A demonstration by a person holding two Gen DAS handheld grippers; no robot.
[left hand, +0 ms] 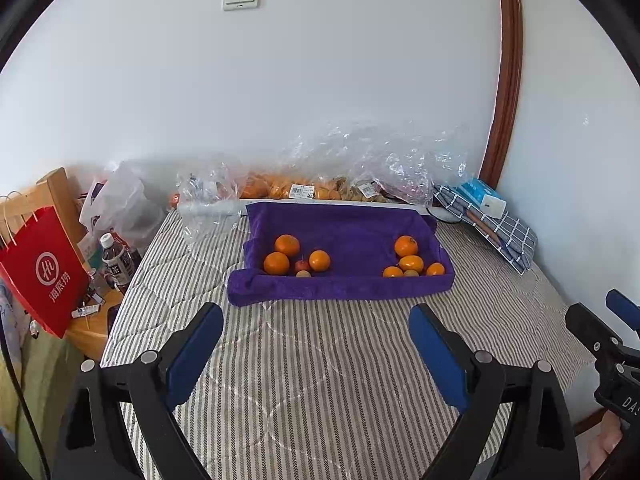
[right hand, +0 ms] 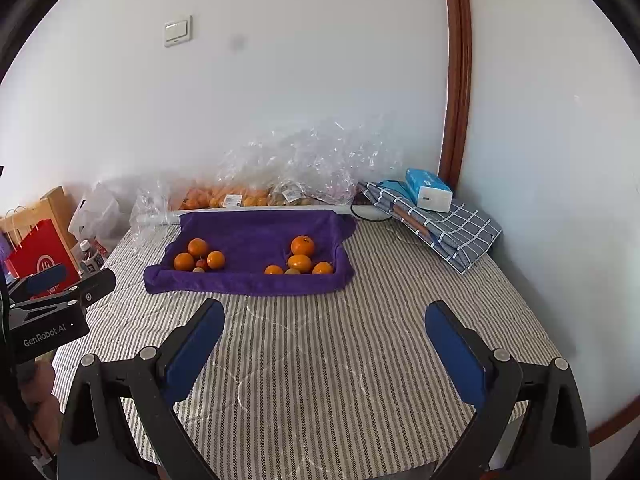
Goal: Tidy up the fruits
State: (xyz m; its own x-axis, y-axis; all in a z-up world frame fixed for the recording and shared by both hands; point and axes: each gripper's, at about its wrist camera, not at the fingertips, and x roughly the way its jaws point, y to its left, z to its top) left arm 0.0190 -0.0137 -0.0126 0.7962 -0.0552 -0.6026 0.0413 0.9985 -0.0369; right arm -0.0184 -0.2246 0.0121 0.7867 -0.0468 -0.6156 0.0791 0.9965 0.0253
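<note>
A purple towel-lined tray point(left hand: 344, 292) point(right hand: 248, 286) lies on the striped bed. Its left part holds three oranges point(left hand: 287, 245) point(right hand: 198, 247), a small red fruit point(left hand: 302, 266) and a small tan fruit point(left hand: 303, 274). Its right part holds several oranges point(left hand: 406, 246) point(right hand: 303, 246) and a small tan fruit point(left hand: 411, 273). My left gripper point(left hand: 316, 320) is open and empty, above the bed short of the tray. My right gripper point(right hand: 324, 320) is open and empty, also short of the tray. Each gripper shows at the edge of the other's view.
Clear plastic bags with more oranges point(left hand: 280, 188) point(right hand: 224, 196) lie along the wall behind the tray. A folded checked cloth point(left hand: 504, 236) point(right hand: 448, 232) with a tissue pack point(right hand: 428, 190) sits at the right. A red paper bag point(left hand: 40, 272) and bottle point(left hand: 116, 260) stand left of the bed.
</note>
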